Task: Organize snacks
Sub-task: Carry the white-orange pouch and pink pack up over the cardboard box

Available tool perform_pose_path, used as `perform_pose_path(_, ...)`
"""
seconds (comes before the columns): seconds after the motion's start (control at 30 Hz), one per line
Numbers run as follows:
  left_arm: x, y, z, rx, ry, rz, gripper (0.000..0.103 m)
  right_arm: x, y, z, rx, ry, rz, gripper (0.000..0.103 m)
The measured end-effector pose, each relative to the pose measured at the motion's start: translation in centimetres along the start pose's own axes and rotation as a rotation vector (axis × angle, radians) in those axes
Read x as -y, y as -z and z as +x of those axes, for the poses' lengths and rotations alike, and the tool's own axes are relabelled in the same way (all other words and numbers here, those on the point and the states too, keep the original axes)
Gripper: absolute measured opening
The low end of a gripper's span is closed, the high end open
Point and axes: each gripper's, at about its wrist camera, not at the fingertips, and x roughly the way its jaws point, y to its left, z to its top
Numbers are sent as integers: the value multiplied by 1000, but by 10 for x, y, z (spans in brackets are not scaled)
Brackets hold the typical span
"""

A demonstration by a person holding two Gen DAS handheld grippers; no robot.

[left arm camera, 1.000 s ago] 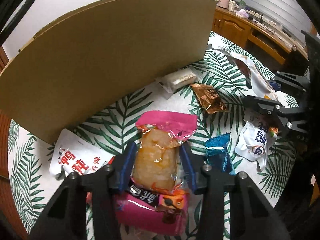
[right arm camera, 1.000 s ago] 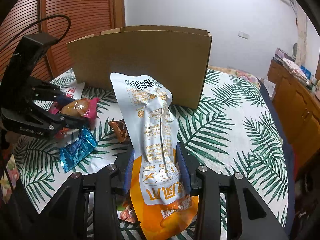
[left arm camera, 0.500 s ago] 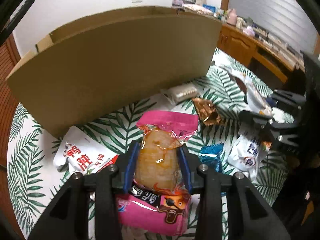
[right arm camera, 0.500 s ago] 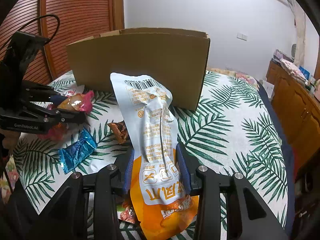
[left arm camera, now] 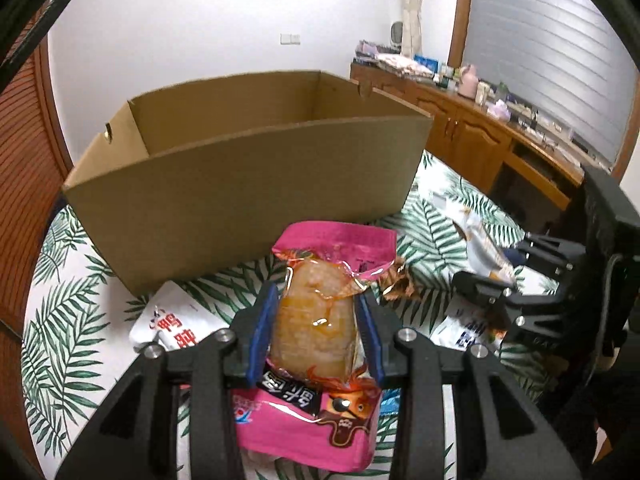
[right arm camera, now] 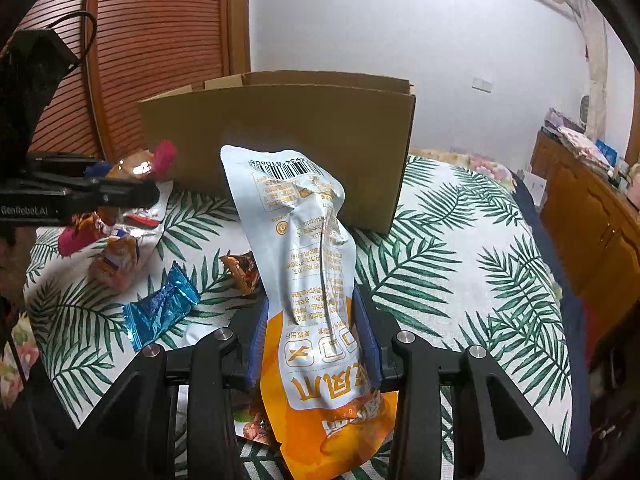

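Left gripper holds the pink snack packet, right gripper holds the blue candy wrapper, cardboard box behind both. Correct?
Not quite: the right gripper holds the white-and-orange snack pouch, per the right wrist view; the blue candy wrapper lies on the tablecloth. The rest stands.

Cardboard box (left arm camera: 248,176) stands on the leaf-print cloth (right arm camera: 460,264), behind the loose packets. Foil candy (right arm camera: 158,312) lies left of the tall pouch (right arm camera: 308,264); small wrapper (right arm camera: 240,270) between them. Wooden cabinets (left arm camera: 472,136) right of box.

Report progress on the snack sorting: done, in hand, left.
Done: nothing shows in the visible part of the cardboard box. In hand: left tongs grip the pink packet; right tongs grip the white-orange pouch. Left: blue candy, brown wrapper, more packets on the cloth.
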Motion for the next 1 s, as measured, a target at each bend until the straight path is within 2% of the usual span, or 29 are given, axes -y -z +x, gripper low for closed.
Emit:
perform_pose_path(0.2,-7,-14,-14,50,1,-19,38,-6,-4,-6,-2,31,-29,39)
perform_pose_path(0.37,-12,-29,-27,102,1,-28,38,-10,-17,-19,32,30,-54,39)
perform_pose_path(0.53,-25,-46,-35,151,8,-41,38,-19,-33,-32,69,67,-117,39)
perform_pose_path(0.73,-41,-68,-40,195,15,-41,38,-20,-59,-42,101,76,-136,39)
perform_pose_path(1.0,-65,-104,-36,235,6,-35,38,-25,-115,-39,169,67,-188,39)
